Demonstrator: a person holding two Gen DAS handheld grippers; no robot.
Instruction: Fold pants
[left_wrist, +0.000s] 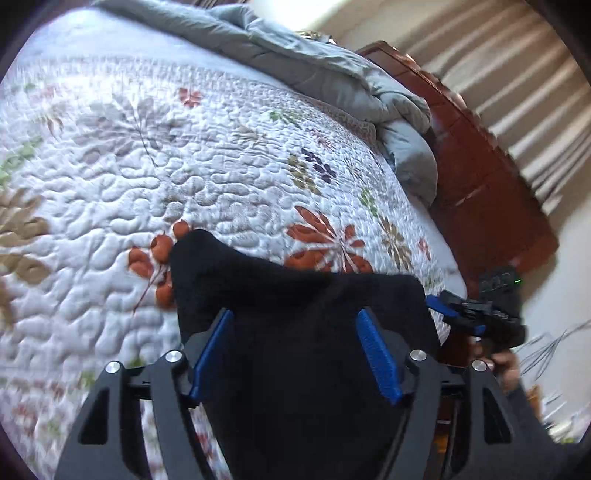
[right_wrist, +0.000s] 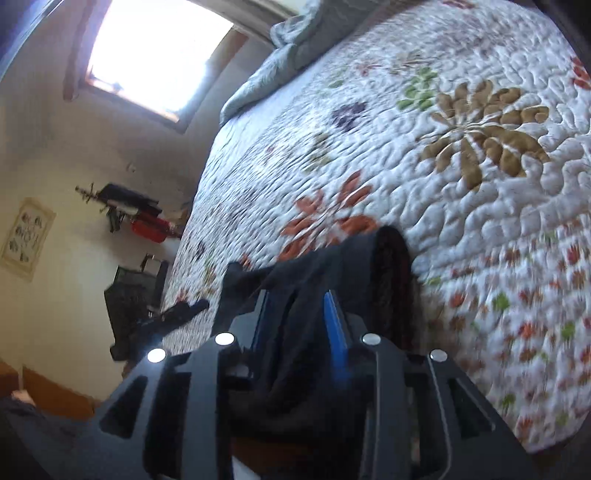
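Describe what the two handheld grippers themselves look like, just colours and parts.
Both the left gripper and right gripper have matte black linkage arms with cut-out slots, round silver pivot bolts, and flat blue ribbed finger pads. No cables or markings are discernible.

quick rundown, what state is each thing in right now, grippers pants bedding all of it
left gripper: jaws apart, black cloth between them, grip unclear
right gripper: shut on the pants
pants: black, bunched, held up at the bed's near edge
quilt: floral, spread flat over the bed
grey comforter: crumpled in a heap at the far end
headboard: wooden, upright behind the comforter
window: bright, uncovered
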